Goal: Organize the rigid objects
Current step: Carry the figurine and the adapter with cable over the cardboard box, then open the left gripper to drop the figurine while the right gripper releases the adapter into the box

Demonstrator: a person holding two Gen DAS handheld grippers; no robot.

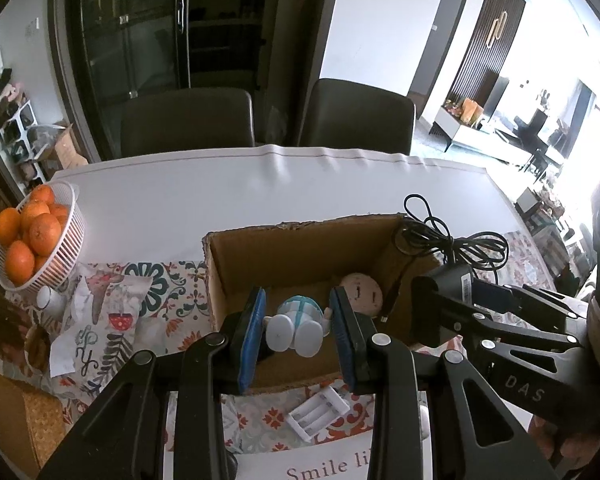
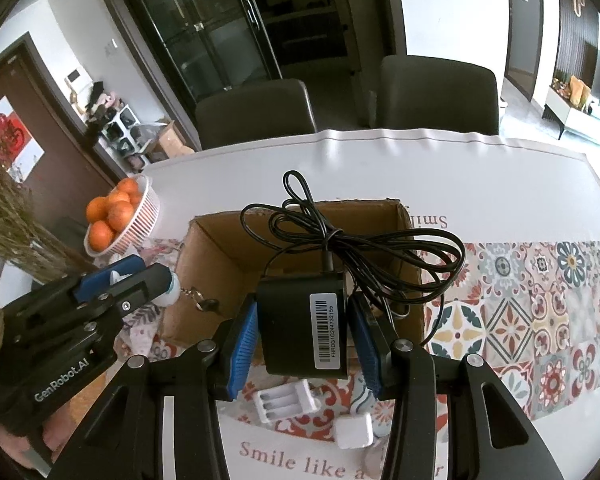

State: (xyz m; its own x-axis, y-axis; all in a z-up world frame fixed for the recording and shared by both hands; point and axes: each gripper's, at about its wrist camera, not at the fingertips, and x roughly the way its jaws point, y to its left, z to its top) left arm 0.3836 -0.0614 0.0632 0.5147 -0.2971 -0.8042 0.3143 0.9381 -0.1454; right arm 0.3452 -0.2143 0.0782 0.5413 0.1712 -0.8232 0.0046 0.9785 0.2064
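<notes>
From the left wrist camera, the left gripper (image 1: 298, 338) has its blue pads pressed on a small white and blue toy figure (image 1: 296, 322). The toy hangs over the open cardboard box (image 1: 300, 240). A little doll head (image 1: 362, 290) lies inside the box, close to the toy. The right gripper (image 1: 452, 292) comes in from the right side, with a black cable (image 1: 456, 236) looped above it. A white battery holder (image 1: 318, 410) lies on the patterned cloth (image 1: 172, 280) in front of the box. A white basket (image 1: 66, 248) full of oranges (image 1: 32, 228) stands at the left, well apart from the box.

From the right wrist camera, the right gripper (image 2: 304, 336) is clamped on a black power adapter (image 2: 304, 324) with a barcode sticker. Its cable (image 2: 360, 248) sits in a loose bundle over the box (image 2: 216, 264). The adapter is held above the near edge of the box. The left gripper (image 2: 140, 280) is at the left, holding the toy (image 2: 172, 288), though only a bit of it shows here. A keyring (image 2: 200, 298) dangles from it, I think. The battery holder (image 2: 288, 396) and a white cube plug (image 2: 354, 430) lie on the table (image 2: 420, 168) below.
</notes>
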